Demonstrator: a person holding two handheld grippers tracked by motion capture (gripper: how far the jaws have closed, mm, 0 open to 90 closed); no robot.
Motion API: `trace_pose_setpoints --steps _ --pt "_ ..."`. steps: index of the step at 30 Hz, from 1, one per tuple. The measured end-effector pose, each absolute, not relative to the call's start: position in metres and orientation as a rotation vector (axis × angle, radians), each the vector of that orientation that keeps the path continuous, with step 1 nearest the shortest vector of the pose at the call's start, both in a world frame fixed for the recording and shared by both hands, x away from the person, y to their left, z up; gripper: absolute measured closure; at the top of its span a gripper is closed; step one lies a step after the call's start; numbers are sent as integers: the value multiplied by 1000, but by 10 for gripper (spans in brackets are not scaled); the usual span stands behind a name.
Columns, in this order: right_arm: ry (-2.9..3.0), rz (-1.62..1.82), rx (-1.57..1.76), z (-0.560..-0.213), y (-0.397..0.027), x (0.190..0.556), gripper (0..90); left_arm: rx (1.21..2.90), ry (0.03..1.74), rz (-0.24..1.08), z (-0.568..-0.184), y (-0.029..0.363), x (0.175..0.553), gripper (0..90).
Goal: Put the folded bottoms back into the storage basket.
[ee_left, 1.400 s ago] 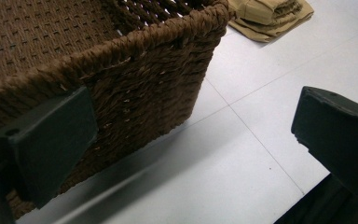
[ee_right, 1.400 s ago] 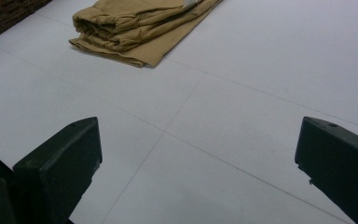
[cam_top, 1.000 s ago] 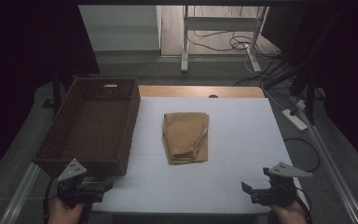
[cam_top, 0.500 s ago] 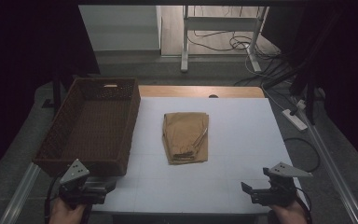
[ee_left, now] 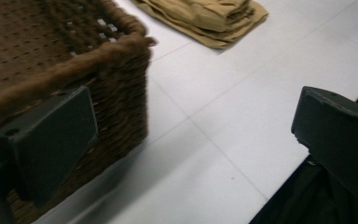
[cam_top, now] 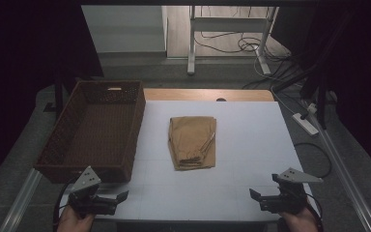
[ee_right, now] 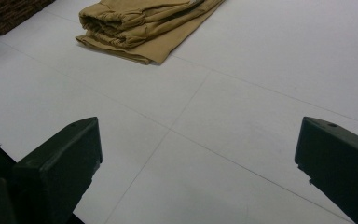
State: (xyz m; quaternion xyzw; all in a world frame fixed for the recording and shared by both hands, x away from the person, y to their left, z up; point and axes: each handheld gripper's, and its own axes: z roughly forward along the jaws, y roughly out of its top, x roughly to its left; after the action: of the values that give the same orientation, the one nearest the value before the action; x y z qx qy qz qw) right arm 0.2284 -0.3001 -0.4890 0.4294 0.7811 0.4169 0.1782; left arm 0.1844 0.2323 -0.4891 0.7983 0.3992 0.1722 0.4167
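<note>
A: Trousers, folded, tan, lie mid-tabletop in the high view, right of the basket; left claw and right claw both gape, holding nothing.

B: Gripper views: cloth looks soft, light, floppy. Judgement: pinch the stacked folded edge.

No text, label, brand, number or sign can be read in any of the views.
</note>
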Motion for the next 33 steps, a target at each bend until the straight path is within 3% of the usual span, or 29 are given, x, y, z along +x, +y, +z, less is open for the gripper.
trace_pose_setpoints --steps 10,33 --pt "2220 1171 1205 -489 -299 229 15 2070 909 315 -491 222 193 11" --pt "2244 1161 1182 -489 -298 229 15 2084 815 296 -492 185 199 0"
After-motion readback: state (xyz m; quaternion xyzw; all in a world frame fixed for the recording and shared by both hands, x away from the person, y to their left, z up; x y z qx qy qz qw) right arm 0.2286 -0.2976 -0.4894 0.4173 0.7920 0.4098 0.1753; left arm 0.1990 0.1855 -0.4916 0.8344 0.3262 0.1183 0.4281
